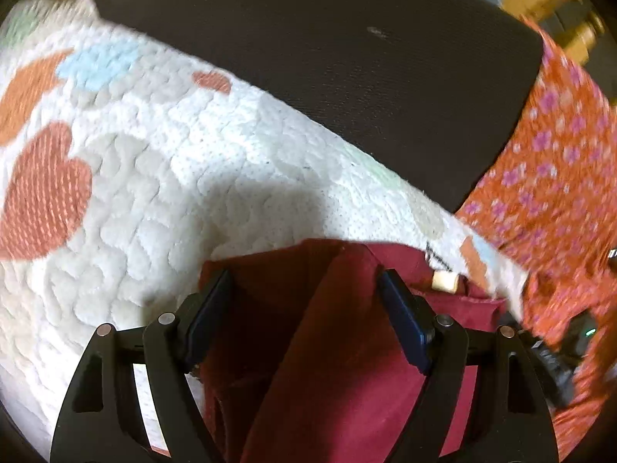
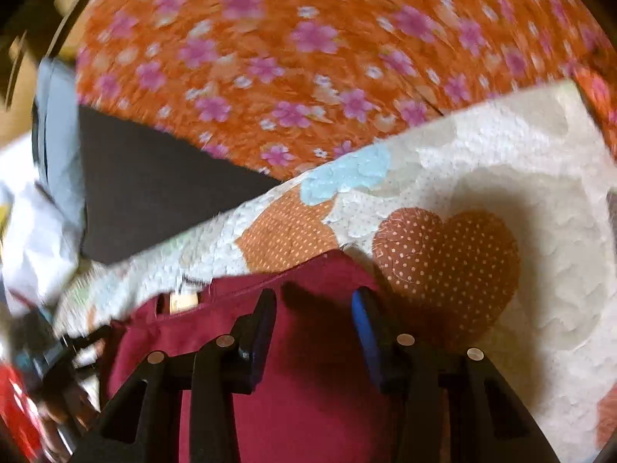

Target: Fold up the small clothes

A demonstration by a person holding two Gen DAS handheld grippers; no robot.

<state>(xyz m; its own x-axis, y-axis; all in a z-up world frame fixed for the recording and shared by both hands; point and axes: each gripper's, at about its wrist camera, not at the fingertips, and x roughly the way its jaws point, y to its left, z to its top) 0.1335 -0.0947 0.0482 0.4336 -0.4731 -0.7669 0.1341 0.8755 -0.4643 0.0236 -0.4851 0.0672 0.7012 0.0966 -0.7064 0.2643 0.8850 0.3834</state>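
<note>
A maroon garment (image 1: pixel 347 347) lies on a white quilt with heart patches (image 1: pixel 154 193), and a ridge of it runs up between my left gripper's fingers. A pale tag (image 1: pixel 443 281) shows at its top edge. My left gripper (image 1: pixel 304 289) stands wide open astride that ridge, its pads not pressing the cloth. In the right wrist view the same garment (image 2: pixel 308 386) lies flat under my right gripper (image 2: pixel 314 305), which is open with a clear gap between its pads. The tag (image 2: pixel 183 301) shows to the left there.
A black mat (image 1: pixel 347 58) lies beyond the quilt (image 2: pixel 520 177). Orange cloth with pink flowers (image 2: pixel 308 38) spreads behind and to the right (image 1: pixel 559 154). Blurred dark gear (image 2: pixel 46 347) and something red (image 2: pixel 15 405) sit at the lower left of the right wrist view.
</note>
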